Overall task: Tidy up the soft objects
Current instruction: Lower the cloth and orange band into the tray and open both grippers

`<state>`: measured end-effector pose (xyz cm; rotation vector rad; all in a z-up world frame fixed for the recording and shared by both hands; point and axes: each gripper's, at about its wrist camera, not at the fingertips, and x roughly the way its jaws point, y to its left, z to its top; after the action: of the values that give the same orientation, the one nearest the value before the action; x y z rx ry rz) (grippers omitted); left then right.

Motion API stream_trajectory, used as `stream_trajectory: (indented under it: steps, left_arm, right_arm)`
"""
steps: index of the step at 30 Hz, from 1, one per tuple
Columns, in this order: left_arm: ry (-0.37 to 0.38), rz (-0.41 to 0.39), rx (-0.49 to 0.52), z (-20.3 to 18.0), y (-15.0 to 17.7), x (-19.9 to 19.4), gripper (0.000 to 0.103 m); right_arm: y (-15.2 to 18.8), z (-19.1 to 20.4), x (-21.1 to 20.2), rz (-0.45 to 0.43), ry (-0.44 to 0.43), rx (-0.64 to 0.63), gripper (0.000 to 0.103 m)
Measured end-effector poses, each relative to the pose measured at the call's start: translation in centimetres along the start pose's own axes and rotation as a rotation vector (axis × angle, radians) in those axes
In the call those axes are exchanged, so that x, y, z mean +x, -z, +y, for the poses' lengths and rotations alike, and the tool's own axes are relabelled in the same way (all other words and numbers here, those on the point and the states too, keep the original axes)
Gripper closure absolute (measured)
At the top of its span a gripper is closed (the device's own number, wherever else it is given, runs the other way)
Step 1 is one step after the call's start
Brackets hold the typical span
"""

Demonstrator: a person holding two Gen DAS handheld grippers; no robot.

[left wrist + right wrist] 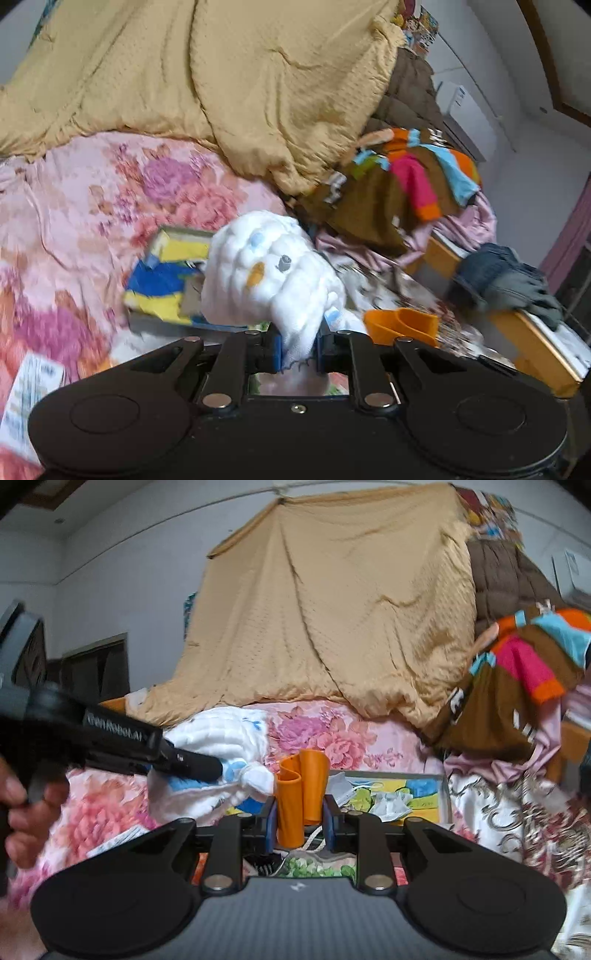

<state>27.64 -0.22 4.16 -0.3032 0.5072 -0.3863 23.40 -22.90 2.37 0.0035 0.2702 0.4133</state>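
In the left wrist view my left gripper (300,349) is shut on a corner of a white quilted cloth (273,273) with blue and orange prints, which bulges up in front of the fingers above the bed. My right gripper (301,825) is shut on an orange curled sheet (301,794) that stands upright between its blue pads. The right wrist view also shows the left gripper (214,770) coming in from the left, pinching the white cloth (221,734) just beside the orange piece. The orange curled sheet (400,325) shows low right in the left view.
A pink floral sheet (92,221) covers the bed. A tan blanket (221,81) is heaped behind. A brown multicoloured garment (399,184) lies right, jeans (502,280) on the wooden bed edge. An open box (402,794) with yellow and blue contents lies ahead. A hand (22,805) holds the left gripper.
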Motion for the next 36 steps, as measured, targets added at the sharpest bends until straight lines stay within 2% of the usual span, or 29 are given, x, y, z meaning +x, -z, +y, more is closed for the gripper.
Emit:
stream_trajectory:
  steps: [4, 11, 15, 18, 27, 30, 36]
  left_arm:
    - [-0.014, -0.014, -0.023, 2.5, -0.5, 3.8, 0.086]
    - [-0.093, -0.068, 0.134, 5.9, -1.1, 8.4, 0.086]
    - [-0.119, -0.031, 0.195, 8.6, -0.6, 10.7, 0.086]
    - [-0.129, -0.005, 0.164, 10.4, -0.4, 12.2, 0.086]
    - [-0.088, 0.051, 0.132, 12.8, -0.2, 14.3, 0.086]
    - [-0.087, 0.09, 0.123, 13.4, -0.1, 15.1, 0.085]
    - [-0.055, 0.097, 0.108, 14.2, 0.3, 16.0, 0.084]
  right_arm:
    - [0.2, -0.6, 3.7, 0.001, 0.012, 0.03, 0.076]
    - [1.8, -0.2, 9.2, 0.051, 0.015, 0.083, 0.076]
    - [1.5, 0.6, 12.6, 0.105, 0.02, 0.083, 0.076]
    - [1.1, 1.1, 15.1, 0.14, 0.012, 0.074, 0.076]
    - [-0.4, 1.2, 20.5, 0.253, 0.003, 0.067, 0.073]
    - [-0.3, 1.0, 21.8, 0.293, -0.004, 0.089, 0.073]
    - [0.6, 0.4, 23.5, 0.346, -0.009, 0.125, 0.073]
